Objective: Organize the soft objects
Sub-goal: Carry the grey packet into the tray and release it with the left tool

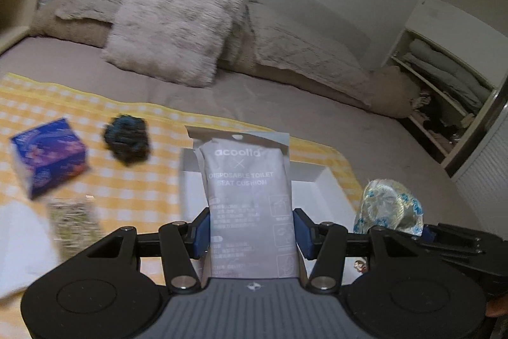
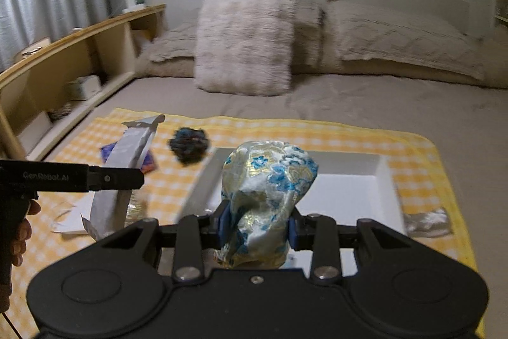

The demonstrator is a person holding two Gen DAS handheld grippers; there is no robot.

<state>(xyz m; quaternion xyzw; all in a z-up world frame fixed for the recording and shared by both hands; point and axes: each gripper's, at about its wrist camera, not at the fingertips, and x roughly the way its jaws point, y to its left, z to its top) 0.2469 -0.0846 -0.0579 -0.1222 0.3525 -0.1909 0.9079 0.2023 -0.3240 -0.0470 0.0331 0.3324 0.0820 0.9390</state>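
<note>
Both grippers same build: left gripper [image 1: 250, 231] and right gripper [image 2: 257, 231] have matte black linkage arms, silver pivot screws, blue finger pads [image 1: 202, 231], round embossed discs either side. Left body has grey ribbed centre with small logo. White "GenRobot.AI" lettering on barrel. Bare-skinned hand [image 2: 22, 231] on handle.

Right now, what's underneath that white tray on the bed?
The white tray rests on a yellow checked cloth spread over the bed. Whatever lies directly beneath the tray is covered.
</note>
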